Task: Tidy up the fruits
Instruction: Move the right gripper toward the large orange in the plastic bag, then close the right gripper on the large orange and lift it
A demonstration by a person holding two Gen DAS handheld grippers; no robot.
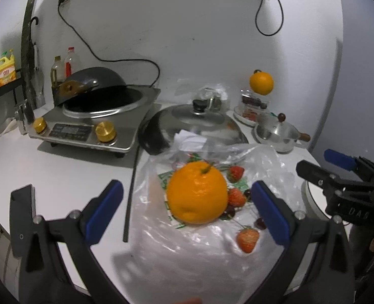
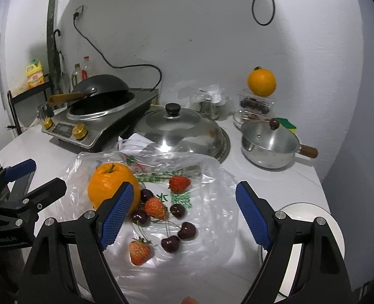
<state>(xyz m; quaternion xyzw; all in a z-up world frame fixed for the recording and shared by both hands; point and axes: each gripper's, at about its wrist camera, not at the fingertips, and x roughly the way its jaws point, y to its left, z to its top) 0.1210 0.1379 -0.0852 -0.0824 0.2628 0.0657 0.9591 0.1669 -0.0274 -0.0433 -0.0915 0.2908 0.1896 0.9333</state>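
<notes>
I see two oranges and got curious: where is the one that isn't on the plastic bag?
In both views the second orange sits at the back right by the wall, perched on a clear box of dark fruit, behind the small lidded pot.

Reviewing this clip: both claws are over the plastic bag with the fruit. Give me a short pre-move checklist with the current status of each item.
1. Left claw open, nothing gripped: ok.
2. Right claw open, nothing gripped: ok.
3. Orange sits between the left claw's pads, untouched, ready to grasp: ok.
4. Strawberries and cherries lie loose on the plastic bag, unobstructed: ok.
5. White plate at the right is free to receive fruit: cannot tell, claw hides most of it.
6. The two claws stand apart from each other: ok.
</notes>
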